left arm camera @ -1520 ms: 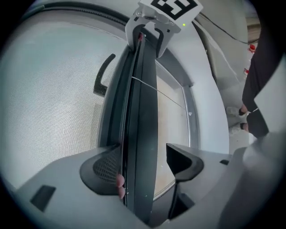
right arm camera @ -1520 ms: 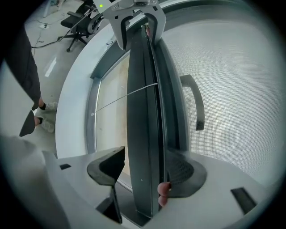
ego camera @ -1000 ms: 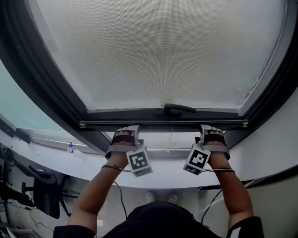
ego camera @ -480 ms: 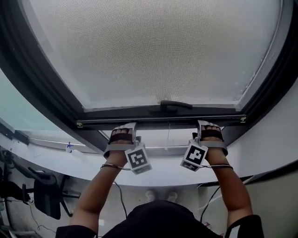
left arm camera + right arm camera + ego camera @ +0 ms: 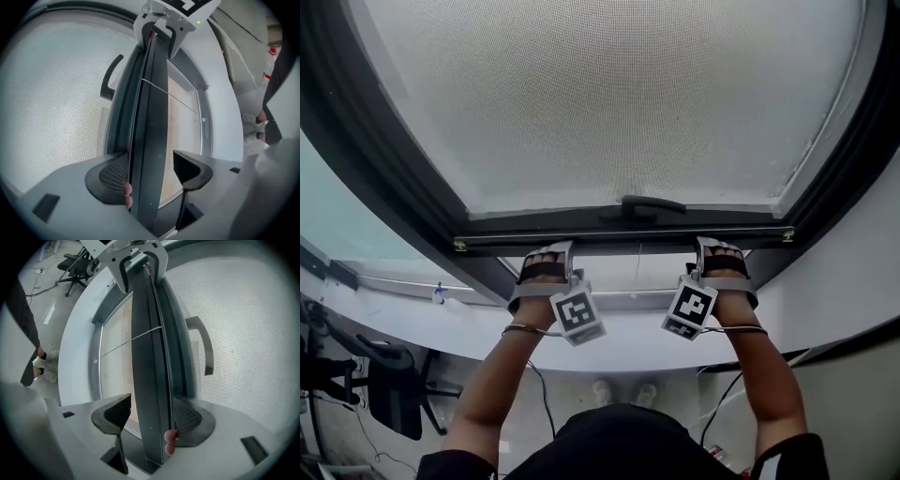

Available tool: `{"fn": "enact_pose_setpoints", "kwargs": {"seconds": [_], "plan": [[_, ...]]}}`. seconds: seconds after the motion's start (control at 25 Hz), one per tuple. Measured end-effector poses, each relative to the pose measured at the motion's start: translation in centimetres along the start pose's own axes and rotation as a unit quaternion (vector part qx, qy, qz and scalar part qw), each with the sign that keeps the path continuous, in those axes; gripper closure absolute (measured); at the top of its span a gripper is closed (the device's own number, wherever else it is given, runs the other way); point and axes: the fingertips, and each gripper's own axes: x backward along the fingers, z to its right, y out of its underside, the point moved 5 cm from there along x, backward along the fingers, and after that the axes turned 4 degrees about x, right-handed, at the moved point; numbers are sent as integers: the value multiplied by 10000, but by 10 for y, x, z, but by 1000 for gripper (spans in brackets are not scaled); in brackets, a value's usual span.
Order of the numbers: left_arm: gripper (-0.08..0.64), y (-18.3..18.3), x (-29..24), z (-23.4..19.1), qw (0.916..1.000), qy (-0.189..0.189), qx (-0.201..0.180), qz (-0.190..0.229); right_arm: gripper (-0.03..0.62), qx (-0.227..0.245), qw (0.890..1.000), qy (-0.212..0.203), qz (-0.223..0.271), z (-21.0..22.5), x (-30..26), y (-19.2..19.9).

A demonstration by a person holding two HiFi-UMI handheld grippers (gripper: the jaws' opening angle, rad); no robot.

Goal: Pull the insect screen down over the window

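Observation:
The grey mesh insect screen covers the window, and its dark bottom bar runs across just above both hands. My left gripper straddles the bar near its left end. One jaw is behind the mesh edge and the other stands clear of the bar, and the jaws have just been closing a little. My right gripper straddles the bar near its right end in the same way, with a gap at its outer jaw. A thin pull cord hangs from the bar's middle.
A dark handle sits just above the bar at mid-width. The dark window frame rings the screen, with a white sill below. An office chair stands on the floor at lower left.
Both grippers keep their place on the bar. The head view has shifted slightly, so bar and hands sit a little higher in the picture.

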Motion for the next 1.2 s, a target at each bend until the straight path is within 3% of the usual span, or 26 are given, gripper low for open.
{"fn": "enact_pose_setpoints", "kwargs": {"seconds": [0.16,0.52,0.84,0.96,1.08,1.2], "plan": [[253,1,-4,2,10000,57,40,1,311,9,10000,42,-35,-2,-5,-1],[253,0,-12,0,9995,-234,-186,-142,311,-23,10000,-2,-76,1,-10,-2],[276,-1,-10,-7,9998,-160,35,-131,313,-144,9992,-353,129,8,-7,1],[282,-1,-8,-8,9998,-133,73,-115,314,-178,9992,-300,198,8,-4,1],[282,-3,-2,-10,9993,-277,247,-27,313,-481,9978,16,461,13,5,2],[282,-9,13,-12,9965,-257,770,202,313,-886,9929,271,744,16,18,6]]}}
